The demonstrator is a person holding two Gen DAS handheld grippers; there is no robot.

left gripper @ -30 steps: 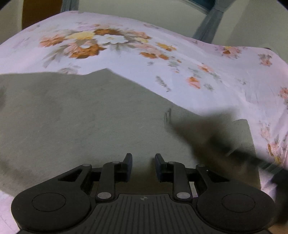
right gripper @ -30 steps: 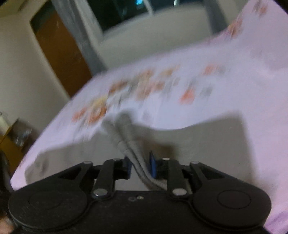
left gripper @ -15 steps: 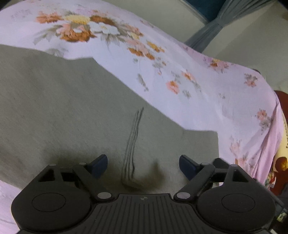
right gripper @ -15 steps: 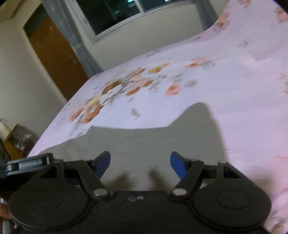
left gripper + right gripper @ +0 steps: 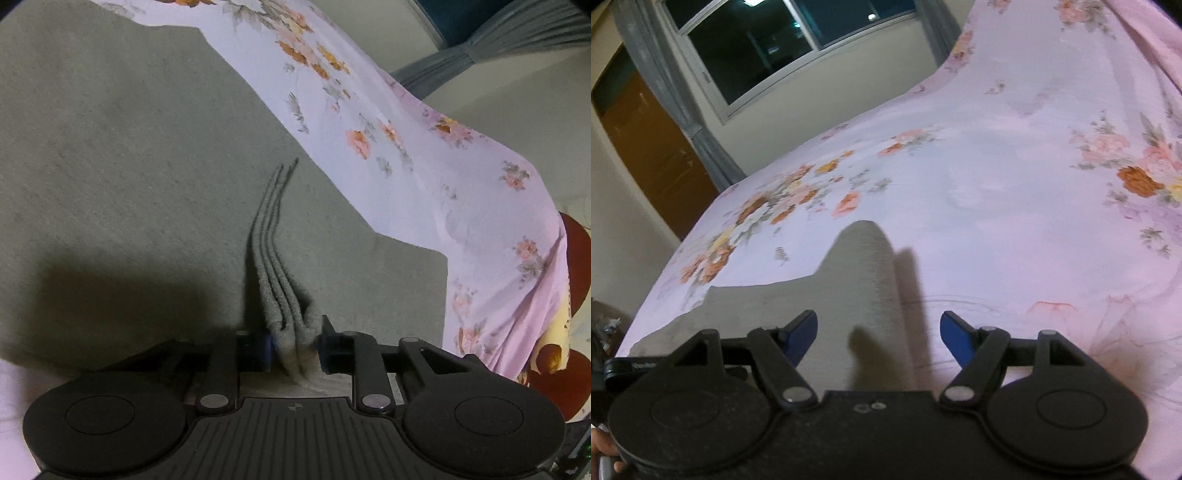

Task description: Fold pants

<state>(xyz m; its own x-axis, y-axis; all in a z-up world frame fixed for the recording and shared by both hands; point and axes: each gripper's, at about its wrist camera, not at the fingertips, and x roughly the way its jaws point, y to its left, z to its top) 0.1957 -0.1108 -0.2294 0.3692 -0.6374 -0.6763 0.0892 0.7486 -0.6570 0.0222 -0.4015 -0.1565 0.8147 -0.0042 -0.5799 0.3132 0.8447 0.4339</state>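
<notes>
Jaws of the left gripper (image 5: 294,345) pinch a bunched ridge of the soft grey pants (image 5: 129,166) (limp stuff) near the bed's (image 5: 424,177) edge; the right gripper (image 5: 878,332) gapes, holding nothing.

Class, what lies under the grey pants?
The pants lie on a floral bedsheet, which shows around their edges. The left gripper pinches their stacked folds; whatever is beneath the cloth itself is covered.

Cut off and covered
The pants (image 5: 129,177) run past the left edge; the left gripper (image 5: 295,347) body hides their near hem
</notes>
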